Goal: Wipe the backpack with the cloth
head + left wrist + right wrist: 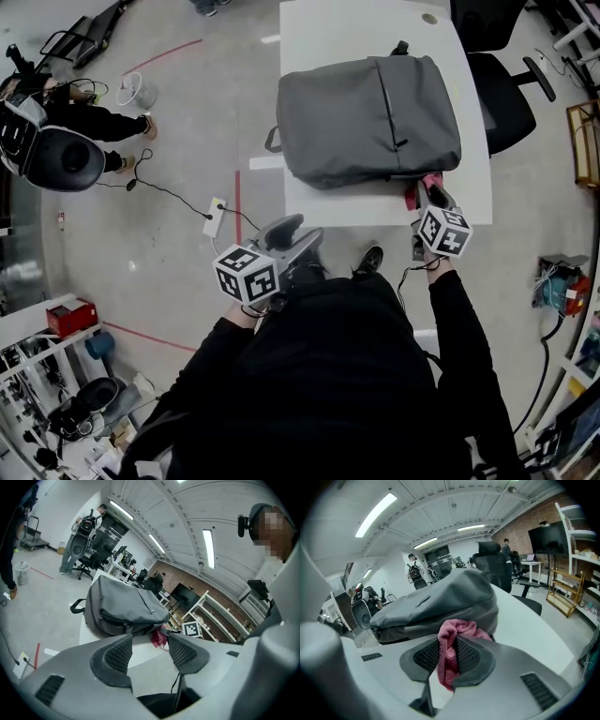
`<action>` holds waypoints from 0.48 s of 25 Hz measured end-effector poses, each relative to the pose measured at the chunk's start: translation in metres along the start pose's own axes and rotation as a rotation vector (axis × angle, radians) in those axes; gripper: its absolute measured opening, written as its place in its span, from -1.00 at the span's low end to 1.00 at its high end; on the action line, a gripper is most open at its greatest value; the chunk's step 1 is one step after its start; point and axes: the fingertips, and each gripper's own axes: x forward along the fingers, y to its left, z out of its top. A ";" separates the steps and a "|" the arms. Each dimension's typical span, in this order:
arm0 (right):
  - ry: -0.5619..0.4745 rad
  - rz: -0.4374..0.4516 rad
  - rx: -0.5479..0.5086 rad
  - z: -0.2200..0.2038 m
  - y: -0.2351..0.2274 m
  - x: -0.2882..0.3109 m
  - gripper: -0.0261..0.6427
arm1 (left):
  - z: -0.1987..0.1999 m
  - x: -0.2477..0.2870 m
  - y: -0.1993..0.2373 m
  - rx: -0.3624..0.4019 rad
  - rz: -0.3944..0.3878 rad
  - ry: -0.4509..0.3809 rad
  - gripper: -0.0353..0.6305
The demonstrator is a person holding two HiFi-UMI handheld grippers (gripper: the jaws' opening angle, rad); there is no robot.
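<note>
A grey backpack [367, 117] lies flat on the white table [328, 23]; it also fills the middle of both gripper views [122, 607] [440, 603]. My right gripper [427, 192] is shut on a pink cloth [451, 651], which is bunched between its pads and sits against the backpack's near right corner [424, 183]. My left gripper [292, 234] hangs off the table's near edge, left of the backpack, its jaws open with nothing between them. From the left gripper view the cloth [159, 637] shows past the jaws.
A black office chair [506, 80] stands right of the table. A power strip and cable [216, 217] lie on the floor to the left, beside red tape lines. A person with a backpack [56, 141] and a small bin [136, 91] are at far left.
</note>
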 end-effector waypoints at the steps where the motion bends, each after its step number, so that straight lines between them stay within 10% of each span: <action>1: 0.011 0.026 -0.009 -0.005 0.017 0.003 -0.70 | 0.002 -0.004 0.006 -0.003 0.001 -0.003 -0.12; 12: 0.102 0.441 -0.253 -0.055 0.260 0.027 -0.70 | 0.014 -0.049 0.064 -0.014 -0.007 0.012 -0.12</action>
